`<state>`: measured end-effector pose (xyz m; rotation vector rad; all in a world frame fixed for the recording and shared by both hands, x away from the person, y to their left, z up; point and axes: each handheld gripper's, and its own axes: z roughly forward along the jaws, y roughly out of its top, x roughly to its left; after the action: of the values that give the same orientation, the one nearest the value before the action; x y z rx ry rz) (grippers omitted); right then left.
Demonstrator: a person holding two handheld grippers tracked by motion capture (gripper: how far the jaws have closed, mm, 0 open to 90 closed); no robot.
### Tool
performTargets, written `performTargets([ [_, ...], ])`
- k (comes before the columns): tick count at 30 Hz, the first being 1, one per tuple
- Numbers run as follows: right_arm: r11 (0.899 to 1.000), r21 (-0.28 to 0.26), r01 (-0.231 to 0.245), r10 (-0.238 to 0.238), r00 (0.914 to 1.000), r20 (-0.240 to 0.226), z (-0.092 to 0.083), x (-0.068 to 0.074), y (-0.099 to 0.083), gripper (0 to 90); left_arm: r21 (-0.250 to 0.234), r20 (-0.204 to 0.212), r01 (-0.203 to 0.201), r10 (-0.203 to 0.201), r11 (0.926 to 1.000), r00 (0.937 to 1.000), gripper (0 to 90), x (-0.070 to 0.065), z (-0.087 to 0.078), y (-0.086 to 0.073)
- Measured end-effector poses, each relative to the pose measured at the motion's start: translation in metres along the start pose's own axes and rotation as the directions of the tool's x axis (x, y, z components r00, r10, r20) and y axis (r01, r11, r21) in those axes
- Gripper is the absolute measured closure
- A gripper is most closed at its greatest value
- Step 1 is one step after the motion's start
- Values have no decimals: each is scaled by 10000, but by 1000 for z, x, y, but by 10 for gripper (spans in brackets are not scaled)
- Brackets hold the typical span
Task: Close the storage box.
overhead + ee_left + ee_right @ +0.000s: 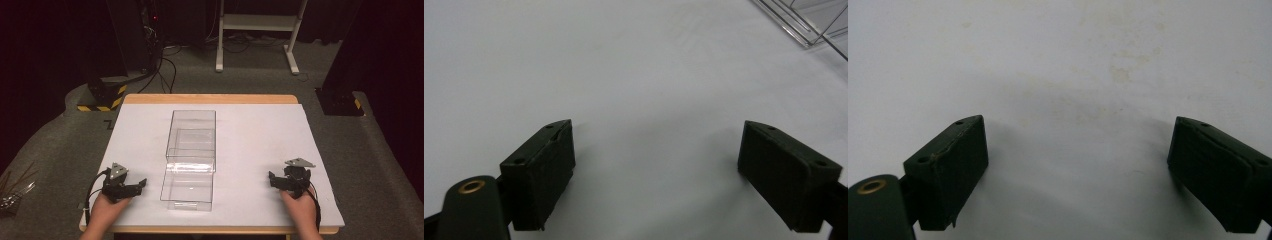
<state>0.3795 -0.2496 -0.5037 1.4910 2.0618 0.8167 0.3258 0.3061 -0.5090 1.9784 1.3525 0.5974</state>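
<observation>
Both hands are sitting at the near edge of the bench, one gripper each, nothing held. Left gripper is resting near the front left corner with its jaws spread wide over bare white surface; in the left gripper view the gap between the pads is holding nothing. Right gripper is mirroring that near the front right, jaws also wide apart and empty, its own view looking down at plain bench with a few faint stains. Between them, centred on the bench, the clear plastic box is lying with its long axis running near-to-far, away from the person. Left jaws are pointing right toward its near left side; right jaws are pointing left, with more open surface to cross. I'm judging the left gripper the nearer of the two, so it is likely making first contact. The box is looking like two nested or sliding clear parts, a near section sticking out toward the person, but transparency is making the seams and walls hard to separate; can't tell which part is the sleeve. Only a corner of it is showing, cut off, top right of the left gripper view. Beyond the bench, dark floor, cables and a white stand.
</observation>
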Motion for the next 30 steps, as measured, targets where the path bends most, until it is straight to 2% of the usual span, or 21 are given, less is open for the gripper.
performTargets([
  [20, 10000, 7, -17, 17, 9999, -112, 0, -1, 0, 90, -5, -46, 63, -63, 10000, 10000, 160, 0, 0, 0],
  [27, 10000, -34, -8, 7, 9999, -104, 0, -1, 0, 89, -172, 170, 199, -196, 9997, 9997, 158, 2, -4, 1],
  [30, 10000, -36, -3, 2, 9999, -102, 0, -1, 0, 89, -296, 210, 74, -68, 9995, 9998, 159, 0, -7, -1],
])
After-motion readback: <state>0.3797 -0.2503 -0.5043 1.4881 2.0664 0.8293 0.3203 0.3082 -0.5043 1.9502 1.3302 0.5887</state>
